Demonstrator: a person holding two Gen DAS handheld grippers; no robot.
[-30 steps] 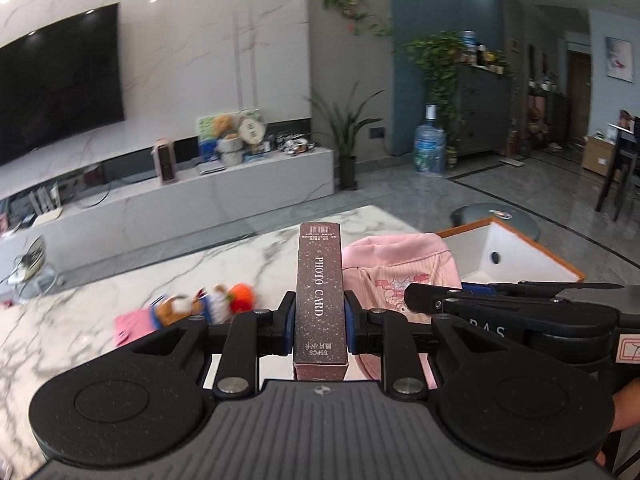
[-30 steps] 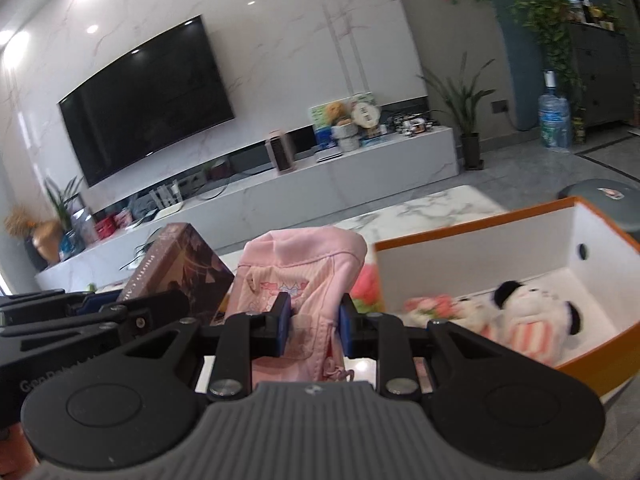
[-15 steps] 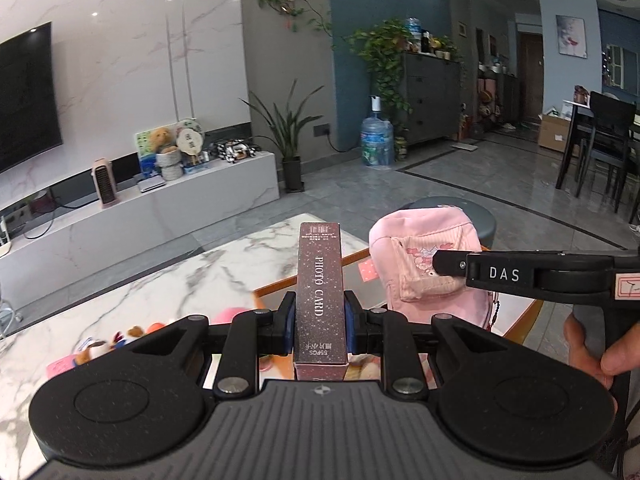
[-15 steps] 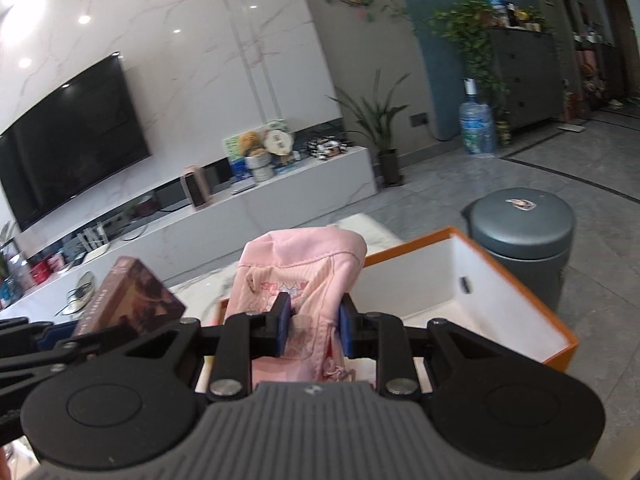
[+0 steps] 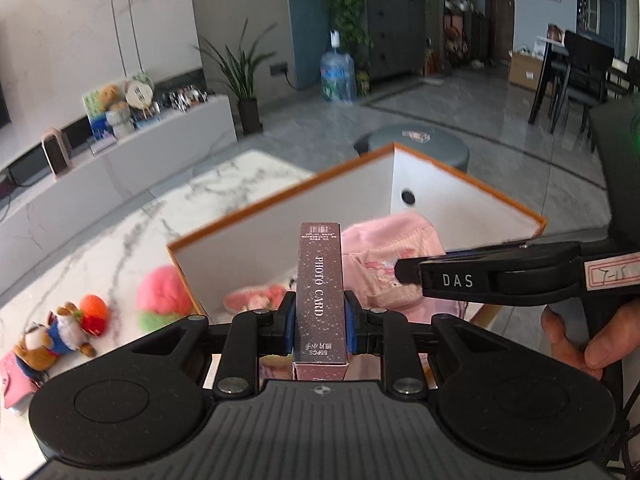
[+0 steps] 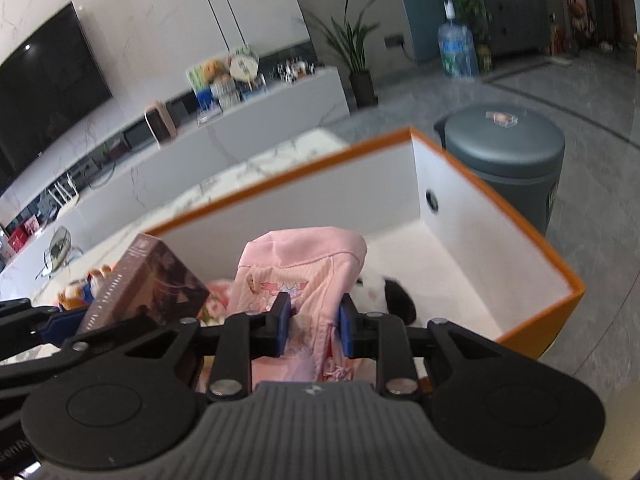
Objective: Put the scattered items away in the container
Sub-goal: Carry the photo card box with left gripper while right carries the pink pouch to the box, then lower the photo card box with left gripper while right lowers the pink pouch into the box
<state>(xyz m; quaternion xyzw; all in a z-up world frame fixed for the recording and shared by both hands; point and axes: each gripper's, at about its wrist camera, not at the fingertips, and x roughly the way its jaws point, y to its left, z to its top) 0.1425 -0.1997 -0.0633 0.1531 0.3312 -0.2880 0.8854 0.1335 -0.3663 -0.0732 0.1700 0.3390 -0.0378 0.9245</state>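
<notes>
My left gripper (image 5: 319, 328) is shut on a dark glittery photo card box (image 5: 320, 276), held upright above the near edge of the orange-rimmed white box (image 5: 472, 200). My right gripper (image 6: 312, 330) is shut on a pink cloth cap (image 6: 300, 272) and holds it over the orange-rimmed box's (image 6: 496, 208) inside. The cap also shows in the left wrist view (image 5: 384, 264), and the photo card box in the right wrist view (image 6: 148, 280). A black-and-white plush (image 6: 388, 292) and a pink flowery item (image 5: 256, 298) lie in the box.
On the marble table (image 5: 120, 240), left of the box, lie a pink-and-green pompom (image 5: 162, 298), an orange ball toy (image 5: 93, 312), a small plush figure (image 5: 52, 336) and a pink item (image 5: 14, 380). A grey round stool (image 6: 508, 156) stands beyond the box.
Both grippers have moved forward and lower over the box with their loads. The cap now hangs inside the box walls, and the photo card box is at its near edge.
</notes>
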